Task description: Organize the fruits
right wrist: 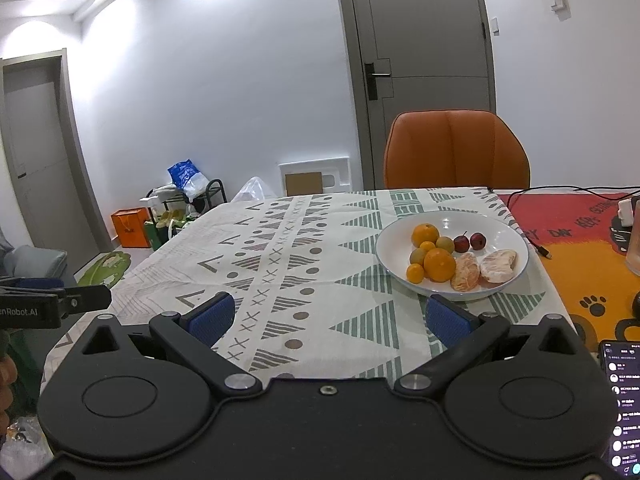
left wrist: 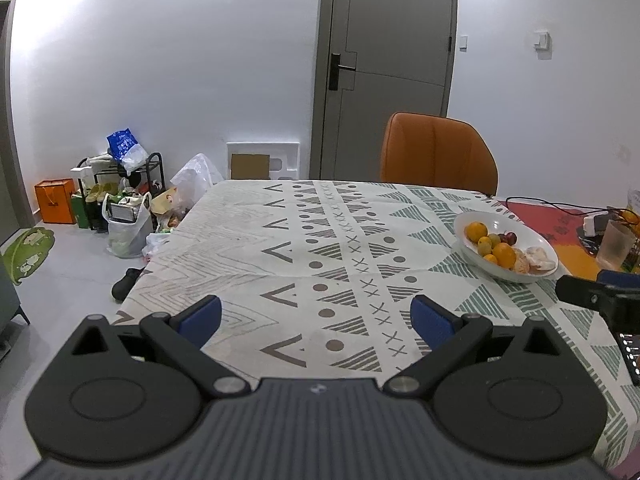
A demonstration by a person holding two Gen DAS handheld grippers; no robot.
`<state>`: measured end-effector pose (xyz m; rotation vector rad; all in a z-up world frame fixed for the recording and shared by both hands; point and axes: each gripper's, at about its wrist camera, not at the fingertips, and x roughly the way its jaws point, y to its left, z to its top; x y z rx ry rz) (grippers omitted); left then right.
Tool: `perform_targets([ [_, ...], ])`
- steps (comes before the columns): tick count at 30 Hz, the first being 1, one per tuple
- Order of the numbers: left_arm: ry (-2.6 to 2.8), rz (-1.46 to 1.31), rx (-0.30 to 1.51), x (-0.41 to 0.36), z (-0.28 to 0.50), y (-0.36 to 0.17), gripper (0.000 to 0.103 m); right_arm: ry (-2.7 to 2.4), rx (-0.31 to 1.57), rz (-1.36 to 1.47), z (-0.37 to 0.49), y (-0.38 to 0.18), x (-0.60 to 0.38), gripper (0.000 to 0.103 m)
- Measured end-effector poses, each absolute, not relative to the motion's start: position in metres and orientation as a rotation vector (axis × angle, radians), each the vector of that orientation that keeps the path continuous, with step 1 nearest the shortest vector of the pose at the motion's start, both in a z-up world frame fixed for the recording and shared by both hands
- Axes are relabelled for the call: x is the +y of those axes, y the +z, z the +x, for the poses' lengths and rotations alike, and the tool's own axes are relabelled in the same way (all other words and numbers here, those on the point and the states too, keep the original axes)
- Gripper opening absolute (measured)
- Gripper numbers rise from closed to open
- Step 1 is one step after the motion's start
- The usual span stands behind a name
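A white bowl (right wrist: pixel 504 232) stands on the patterned tablecloth (right wrist: pixel 280 240), right of centre. It holds oranges (right wrist: pixel 439 264), small green fruits (right wrist: pixel 445 243), two small red fruits (right wrist: pixel 477 241) and two peeled citrus halves (right wrist: pixel 498 266). The bowl also shows in the left wrist view (left wrist: pixel 500 222) at the right. My left gripper (left wrist: pixel 316 318) is open and empty above the near table. My right gripper (right wrist: pixel 330 316) is open and empty, just in front and left of the bowl. Each gripper shows at the edge of the other's view.
An orange chair (right wrist: pixel 456 148) stands behind the table. A red and orange mat (right wrist: pixel 580 248) with cables and a cup (left wrist: pixel 616 246) lies at the right. A phone (right wrist: pixel 622 404) lies at the near right. Bags and a rack (left wrist: pixel 120 196) clutter the floor at the left.
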<state>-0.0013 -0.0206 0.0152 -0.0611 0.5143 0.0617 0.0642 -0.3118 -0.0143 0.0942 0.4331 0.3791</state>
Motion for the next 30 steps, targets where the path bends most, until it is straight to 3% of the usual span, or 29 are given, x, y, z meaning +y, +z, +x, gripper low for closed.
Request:
perform_targets([
  [30,0.062,-0.059,0.503,-0.0176,-0.0062,0.019,0.1,0.381,0.427,0.098,0.0638,-0.0099,-0.3133,0.103],
])
